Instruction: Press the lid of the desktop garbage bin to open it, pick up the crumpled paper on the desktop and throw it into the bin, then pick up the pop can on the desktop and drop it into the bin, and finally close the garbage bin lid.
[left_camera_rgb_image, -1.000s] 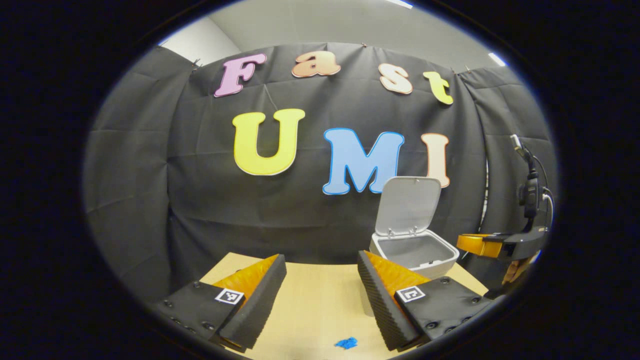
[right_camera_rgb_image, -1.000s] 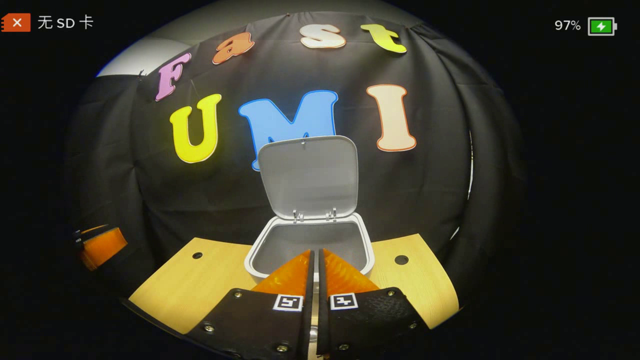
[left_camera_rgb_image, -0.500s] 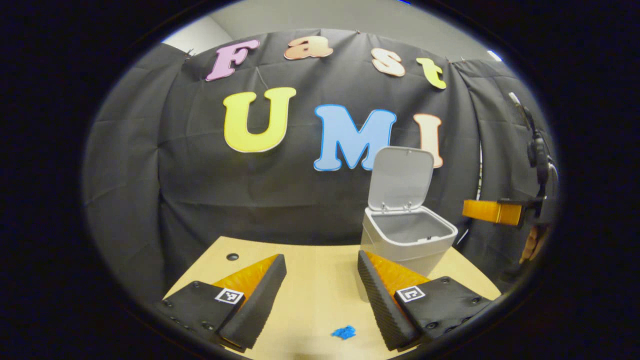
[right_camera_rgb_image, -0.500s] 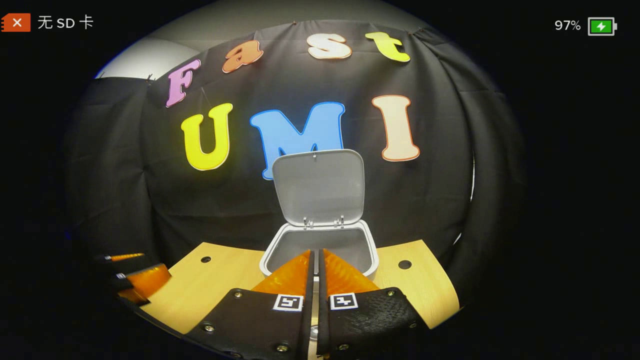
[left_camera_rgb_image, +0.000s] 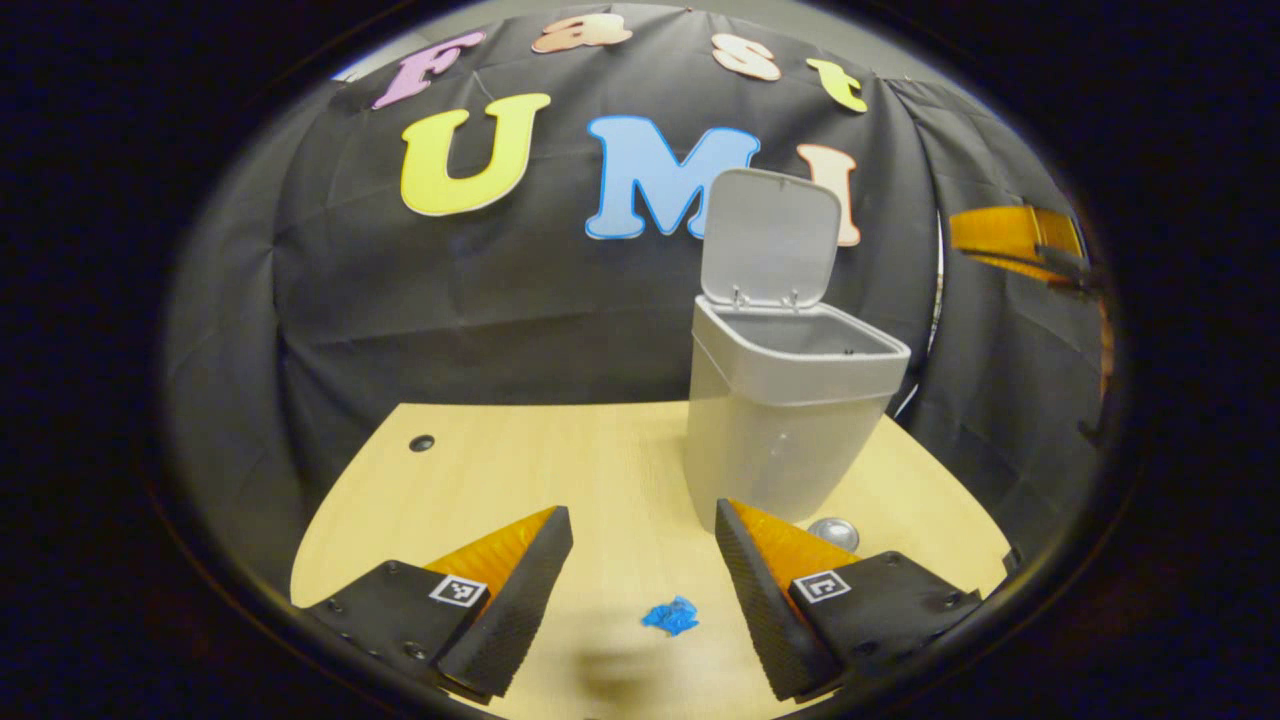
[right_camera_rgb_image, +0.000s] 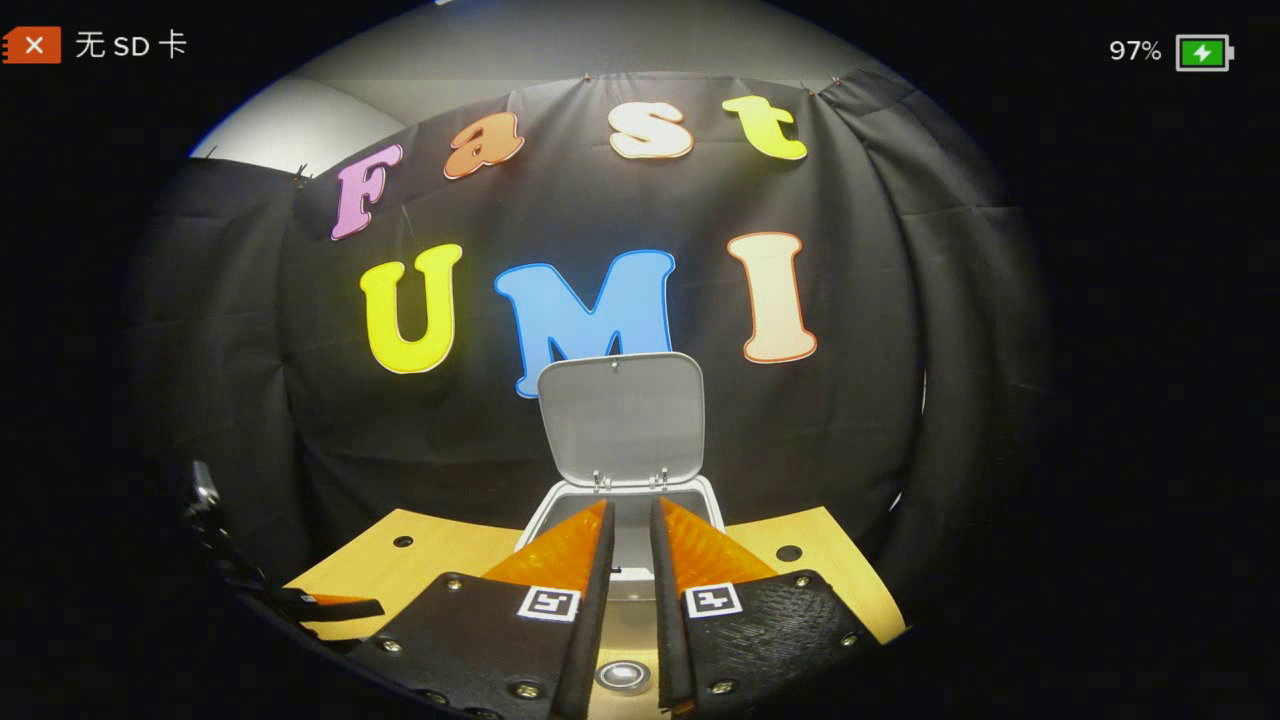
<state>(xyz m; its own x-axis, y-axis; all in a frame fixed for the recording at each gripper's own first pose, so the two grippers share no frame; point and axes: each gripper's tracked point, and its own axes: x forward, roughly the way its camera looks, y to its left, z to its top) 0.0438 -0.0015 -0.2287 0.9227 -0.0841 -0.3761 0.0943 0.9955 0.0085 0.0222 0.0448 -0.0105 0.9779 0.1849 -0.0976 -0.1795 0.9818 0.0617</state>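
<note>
The wooden desktop (left_camera_rgb_image: 480, 470) carries the grey garbage bin (left_camera_rgb_image: 780, 440) right of centre, its lid (left_camera_rgb_image: 770, 235) upright, so opening looks done. The left gripper (left_camera_rgb_image: 640, 535), fingers wide, hangs over the blue crumpled paper (left_camera_rgb_image: 670, 616) at lower centre; next, descend and close on it. The right gripper (right_camera_rgb_image: 628, 530) is narrowly parted, empty. The pop can's top (left_camera_rgb_image: 833, 533) peeks beside the bin.

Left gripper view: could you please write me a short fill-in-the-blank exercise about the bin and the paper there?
1. The lid of the bin stands ___.
2. The colour of the crumpled paper is ___.
3. The paper lies on the ___, not inside the bin.
4. The left gripper has its jaws ___, holding nothing.

Missing words: open; blue; table; open
</note>
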